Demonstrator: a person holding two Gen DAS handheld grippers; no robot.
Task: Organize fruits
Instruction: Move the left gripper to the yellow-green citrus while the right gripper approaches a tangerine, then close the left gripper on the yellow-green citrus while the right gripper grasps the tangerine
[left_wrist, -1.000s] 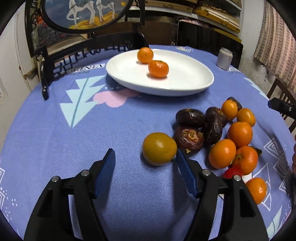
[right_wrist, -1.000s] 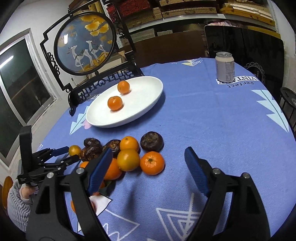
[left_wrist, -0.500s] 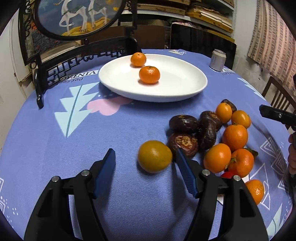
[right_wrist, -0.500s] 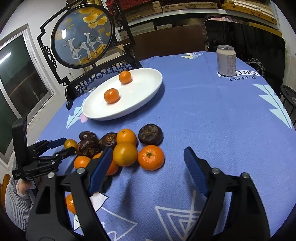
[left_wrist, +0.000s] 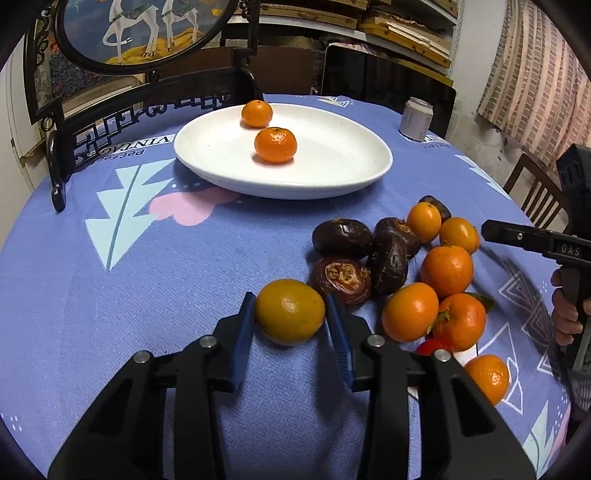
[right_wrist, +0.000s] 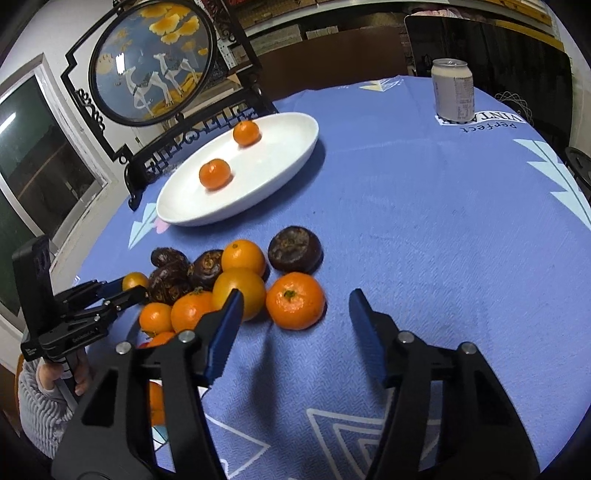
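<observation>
Fingers (left_wrist: 246, 325) of the left gripper (left_wrist: 290, 325) had just been closing and squeezed the yellow-orange fruit (left_wrist: 290, 312) on the bench (left_wrist: 147, 266), gripping its round middle. It looked light, firm and smooth.

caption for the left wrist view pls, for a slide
Left gripper, jaws just closed, pinches a yellow-orange fruit beside the fruit pile; two mandarins on the white plate.

We've got a round table in a blue patterned cloth (right_wrist: 424, 206), white plate (right_wrist: 280, 166), soda can (right_wrist: 453, 94), loose fruit pile (right_wrist: 236, 284), framed screen's black stand (left_wrist: 59, 184) at the back edge
</observation>
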